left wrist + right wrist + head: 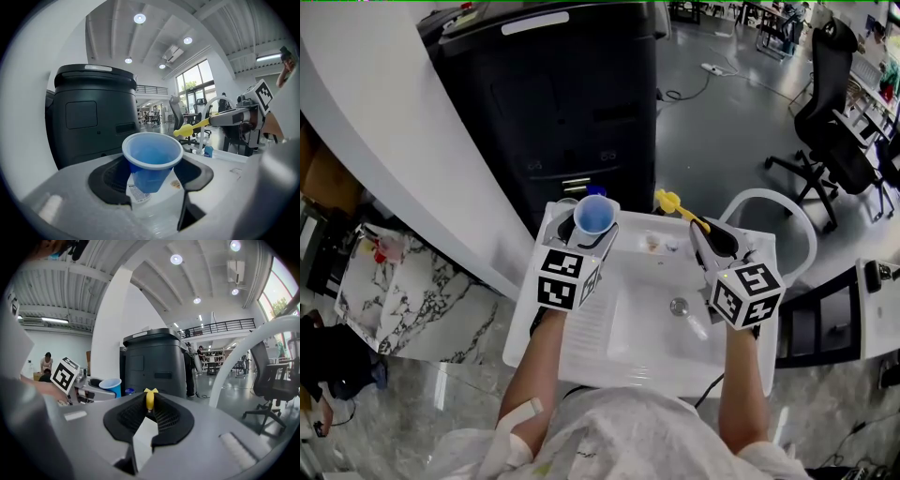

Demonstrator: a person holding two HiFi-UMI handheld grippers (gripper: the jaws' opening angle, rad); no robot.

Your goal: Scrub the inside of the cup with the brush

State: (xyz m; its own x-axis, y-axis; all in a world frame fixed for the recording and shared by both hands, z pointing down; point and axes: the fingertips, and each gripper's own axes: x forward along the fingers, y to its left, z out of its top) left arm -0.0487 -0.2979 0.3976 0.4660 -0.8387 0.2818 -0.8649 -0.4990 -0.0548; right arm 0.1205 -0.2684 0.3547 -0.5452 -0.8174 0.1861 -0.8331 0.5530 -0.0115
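Two claws hung over the sink (581, 361). My left gripper (152, 174) clamped the blue cup (152, 158) above its far-left corner, and my right gripper (149, 411) pinched the yellow brush (149, 399).

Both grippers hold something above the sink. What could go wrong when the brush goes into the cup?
1. The left gripper grips the blue cup below its rim. A push from the brush on the rim could tilt the cup or knock it into the sink.
2. The right gripper holds the brush at its rear end, so the yellow head may wobble and miss the opening.
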